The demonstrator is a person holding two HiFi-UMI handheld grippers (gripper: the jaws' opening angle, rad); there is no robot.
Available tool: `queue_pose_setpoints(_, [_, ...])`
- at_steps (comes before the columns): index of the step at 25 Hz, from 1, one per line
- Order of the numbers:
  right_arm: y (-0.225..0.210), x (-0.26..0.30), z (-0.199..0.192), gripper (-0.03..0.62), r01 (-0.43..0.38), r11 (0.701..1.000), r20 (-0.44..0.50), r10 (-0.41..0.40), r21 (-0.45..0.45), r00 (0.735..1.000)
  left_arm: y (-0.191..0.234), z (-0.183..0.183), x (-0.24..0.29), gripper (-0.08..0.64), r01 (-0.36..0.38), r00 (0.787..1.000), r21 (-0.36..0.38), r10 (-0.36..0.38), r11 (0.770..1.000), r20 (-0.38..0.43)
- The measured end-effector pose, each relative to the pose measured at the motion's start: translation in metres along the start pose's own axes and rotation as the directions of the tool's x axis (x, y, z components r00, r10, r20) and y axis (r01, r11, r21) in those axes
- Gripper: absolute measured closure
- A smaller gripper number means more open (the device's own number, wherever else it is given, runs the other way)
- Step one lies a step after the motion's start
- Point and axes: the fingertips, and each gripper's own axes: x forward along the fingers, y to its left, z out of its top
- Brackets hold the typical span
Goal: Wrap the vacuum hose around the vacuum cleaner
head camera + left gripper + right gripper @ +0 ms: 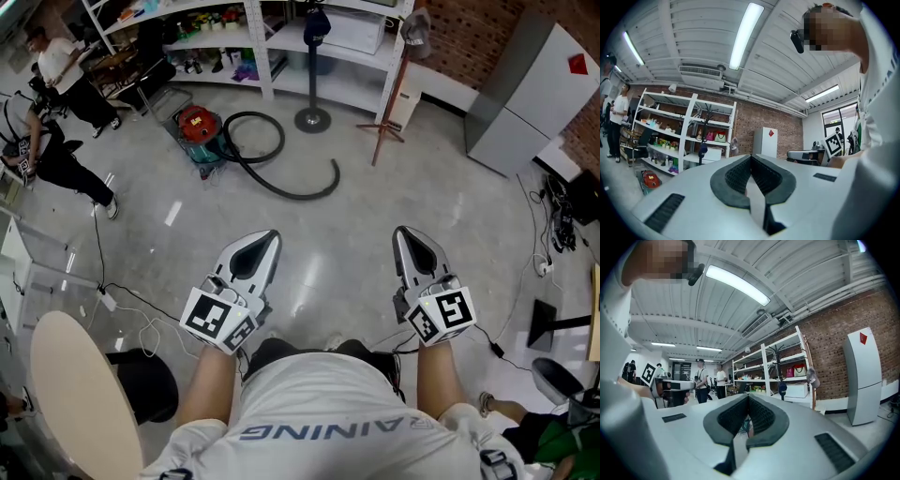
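A red vacuum cleaner (199,127) stands on the floor far ahead, by the white shelves. Its black hose (281,173) loops off it and trails loose across the floor to the right. In the left gripper view the vacuum cleaner (649,178) shows small at the lower left. My left gripper (271,235) and my right gripper (401,232) are held level in front of me, well short of the hose. Both have their jaws together with nothing between them. In their own views the left gripper (751,156) and right gripper (748,396) show tips touching.
White shelves (265,37) with goods line the back. A coat stand (311,114) and a wooden stand (382,122) rise near them. A white cabinet (521,89) stands at the right. Two people (52,131) are at the far left. Cables (131,309) lie beside a round table (73,403).
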Motion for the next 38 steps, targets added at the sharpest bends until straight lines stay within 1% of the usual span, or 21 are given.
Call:
queue_pose_setpoints(4, [-0.032, -0.007, -0.004, 0.584, -0.024, 0.999, 0.007, 0.024, 0.032, 1.0, -0.022, -0.01, 0.022, 0.543, -0.014, 1.0, 0.012, 0.014, 1.0, -0.016])
queue_pose_setpoints(8, [-0.05, -0.002, -0.01, 0.584, -0.025, 0.998, -0.001, 0.025, 0.058, 1.0, -0.024, -0.013, 0.035, 0.543, -0.021, 1.0, 0.013, 0.021, 1.0, -0.021])
queue_pose_setpoints(13, [-0.067, 0.013, -0.019, 0.584, -0.026, 0.998, -0.012, 0.026, 0.058, 1.0, -0.008, -0.017, 0.058, 0.543, -0.021, 1.0, 0.002, 0.021, 1.0, -0.012])
queue_pose_setpoints(19, [-0.09, 0.051, -0.03, 0.585, -0.006, 0.998, -0.049, 0.009, 0.056, 0.999, 0.029, -0.026, 0.096, 0.543, -0.01, 1.0, -0.006, 0.01, 1.0, -0.013])
queue_pose_setpoints(24, [-0.099, 0.118, -0.026, 0.585, -0.008, 0.999, -0.079, 0.012, 0.045, 0.997, 0.09, -0.018, 0.123, 0.543, -0.018, 1.0, -0.027, 0.018, 0.999, -0.011])
queue_pose_setpoints(28, [-0.094, 0.185, -0.021, 0.584, -0.013, 0.999, -0.092, 0.016, 0.03, 0.996, 0.156, -0.011, 0.135, 0.543, -0.033, 0.999, -0.041, 0.033, 0.999, -0.002])
queue_pose_setpoints(31, [-0.086, 0.236, -0.019, 0.585, -0.016, 1.0, -0.101, 0.018, 0.015, 0.995, 0.209, -0.008, 0.142, 0.543, -0.039, 0.999, -0.036, 0.039, 0.999, -0.001])
queue_pose_setpoints(35, [-0.079, 0.301, -0.015, 0.585, -0.009, 1.0, -0.089, 0.011, 0.017, 0.996, 0.281, -0.003, 0.151, 0.543, -0.051, 0.999, -0.041, 0.051, 0.998, 0.001])
queue_pose_setpoints(38, [-0.073, 0.34, -0.018, 0.584, -0.01, 1.0, -0.091, 0.011, 0.009, 0.996, 0.322, -0.002, 0.158, 0.543, -0.057, 0.998, -0.048, 0.058, 0.997, 0.003])
